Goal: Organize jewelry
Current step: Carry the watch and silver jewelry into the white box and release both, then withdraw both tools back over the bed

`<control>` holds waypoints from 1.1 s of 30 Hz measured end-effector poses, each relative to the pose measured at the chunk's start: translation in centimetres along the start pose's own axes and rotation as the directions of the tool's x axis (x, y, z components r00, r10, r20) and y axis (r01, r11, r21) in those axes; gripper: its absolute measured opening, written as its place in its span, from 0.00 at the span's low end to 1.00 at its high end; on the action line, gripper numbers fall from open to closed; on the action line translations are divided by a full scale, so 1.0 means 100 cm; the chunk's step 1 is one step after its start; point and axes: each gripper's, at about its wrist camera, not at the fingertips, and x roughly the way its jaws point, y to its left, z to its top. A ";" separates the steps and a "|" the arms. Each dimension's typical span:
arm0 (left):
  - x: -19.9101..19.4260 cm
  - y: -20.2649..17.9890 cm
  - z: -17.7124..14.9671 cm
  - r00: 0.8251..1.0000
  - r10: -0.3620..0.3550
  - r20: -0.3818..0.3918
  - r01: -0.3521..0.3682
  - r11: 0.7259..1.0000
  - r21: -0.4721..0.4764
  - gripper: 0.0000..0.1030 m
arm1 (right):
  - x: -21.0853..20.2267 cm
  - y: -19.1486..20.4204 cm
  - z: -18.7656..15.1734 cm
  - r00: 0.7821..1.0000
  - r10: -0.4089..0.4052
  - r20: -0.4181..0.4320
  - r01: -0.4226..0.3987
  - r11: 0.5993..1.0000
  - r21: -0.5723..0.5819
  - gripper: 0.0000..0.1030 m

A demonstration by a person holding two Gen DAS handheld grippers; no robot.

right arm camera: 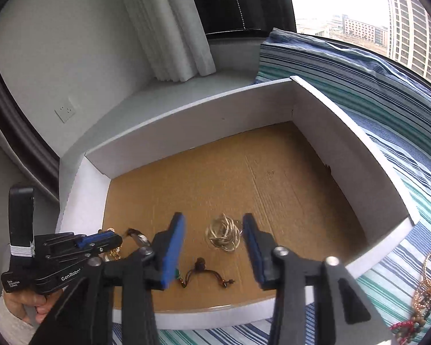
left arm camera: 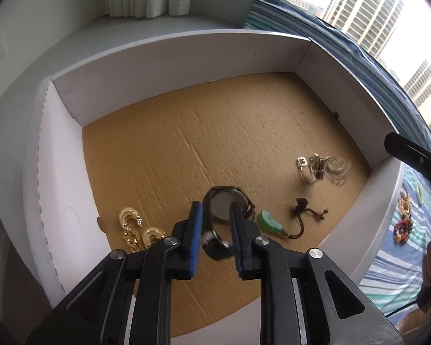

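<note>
jewelry (left arm camera: 275,224) clusters near box (left arm camera: 172,66) front edge, far floor open.

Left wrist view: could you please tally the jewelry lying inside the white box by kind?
Gold earrings: 2
Black watch: 1
Green pendant on a cord: 1
Silver-coloured pieces: 2
Tangle of thin hoops, counted as one: 1
Total: 7

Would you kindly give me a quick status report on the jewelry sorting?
Both grippers open, left gripper over watch, right gripper over gold chain. Both pieces lying in box. More jewelry outside. Nothing blocking.
</note>
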 end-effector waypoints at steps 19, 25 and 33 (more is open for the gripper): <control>-0.098 -0.143 -0.108 0.948 -0.295 0.116 0.249 0.919 0.304 0.86 | -0.188 0.001 -0.188 0.894 -0.402 0.201 0.414 0.910 -0.023 0.75; -0.095 -0.200 -0.158 0.937 -0.347 0.042 0.296 0.850 0.436 0.89 | -0.222 -0.028 -0.264 0.842 -0.519 0.146 0.502 0.854 0.137 0.75; -0.091 -0.229 -0.200 0.930 -0.360 -0.069 0.345 0.797 0.496 0.89 | -0.229 -0.041 -0.337 0.825 -0.565 0.028 0.543 0.805 0.240 0.82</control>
